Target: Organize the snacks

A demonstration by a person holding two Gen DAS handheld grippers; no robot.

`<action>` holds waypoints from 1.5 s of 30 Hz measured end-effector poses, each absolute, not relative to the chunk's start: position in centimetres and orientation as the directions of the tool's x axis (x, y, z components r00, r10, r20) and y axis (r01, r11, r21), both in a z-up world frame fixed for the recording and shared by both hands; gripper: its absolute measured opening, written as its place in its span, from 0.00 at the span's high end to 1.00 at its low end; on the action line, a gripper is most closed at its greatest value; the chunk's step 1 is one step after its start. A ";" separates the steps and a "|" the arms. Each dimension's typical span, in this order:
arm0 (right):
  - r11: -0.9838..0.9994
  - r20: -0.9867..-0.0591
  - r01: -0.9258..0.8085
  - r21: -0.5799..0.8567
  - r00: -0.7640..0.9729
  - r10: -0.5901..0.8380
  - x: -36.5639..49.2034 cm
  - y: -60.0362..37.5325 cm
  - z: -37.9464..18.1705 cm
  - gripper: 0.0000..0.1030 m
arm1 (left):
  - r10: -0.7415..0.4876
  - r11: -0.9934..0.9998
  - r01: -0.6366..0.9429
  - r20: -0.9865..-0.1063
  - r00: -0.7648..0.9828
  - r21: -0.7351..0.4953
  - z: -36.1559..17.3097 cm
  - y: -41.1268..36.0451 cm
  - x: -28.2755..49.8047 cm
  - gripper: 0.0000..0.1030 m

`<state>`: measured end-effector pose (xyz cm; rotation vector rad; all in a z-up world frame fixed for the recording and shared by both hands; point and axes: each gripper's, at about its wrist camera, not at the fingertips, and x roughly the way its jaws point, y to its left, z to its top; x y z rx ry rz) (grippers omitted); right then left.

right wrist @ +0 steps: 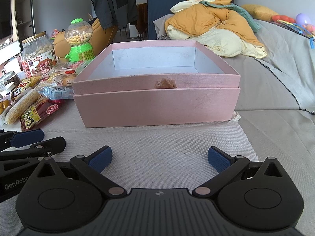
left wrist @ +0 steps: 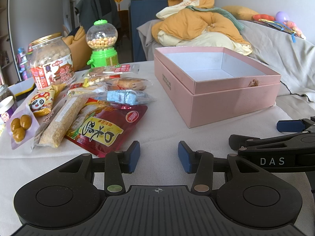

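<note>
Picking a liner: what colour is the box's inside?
Pale grey-white inside the pink box; right wrist view shows it best.

White letters "DAS" on the black right tool (left wrist: 279,137), "GenRobo" cut off at the frame edge on the black left tool (right wrist: 29,143), Chinese "鱼皮花生" on the peanut jar label (right wrist: 38,59), large Chinese characters "口水" on the red snack bag (left wrist: 106,129).

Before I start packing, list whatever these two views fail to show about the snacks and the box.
- Pink box: the near part of its floor is hidden behind the front wall in both views.
- Red snack bag: its upper part lies under the grain bar and other packets; in the right wrist view the left gripper cuts off its lower edge.
- Dark-filled jar: cut off by the left wrist view's left edge.
</note>
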<state>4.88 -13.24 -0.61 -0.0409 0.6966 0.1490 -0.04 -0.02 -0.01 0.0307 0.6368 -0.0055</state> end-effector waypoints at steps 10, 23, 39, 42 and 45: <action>0.989 -0.642 -0.150 0.012 0.757 0.123 4.9 -13.3 -0.6 0.00 | 0.005 0.999 0.015 -0.595 0.804 0.029 0.1 -0.2 0.0 0.52; 0.989 -0.642 -0.150 0.012 0.757 0.123 4.9 -13.2 -0.6 0.00 | 0.009 0.999 0.015 -0.595 0.804 0.035 0.0 -0.3 0.0 0.52; 0.972 -0.710 -0.234 0.037 0.678 0.190 6.3 -14.1 0.1 0.00 | -0.063 0.996 0.017 -0.587 0.807 -0.084 1.3 2.2 -1.0 0.52; 0.963 -0.747 -0.269 0.029 0.634 0.200 6.7 -14.1 0.4 0.00 | -0.060 0.993 -0.001 -0.521 0.851 -0.115 3.4 4.7 -2.8 0.52; 0.960 -0.762 -0.280 0.016 0.618 0.193 6.9 -13.9 0.5 0.00 | 0.000 0.988 -0.072 -0.470 0.882 -0.135 5.2 8.4 -3.9 0.52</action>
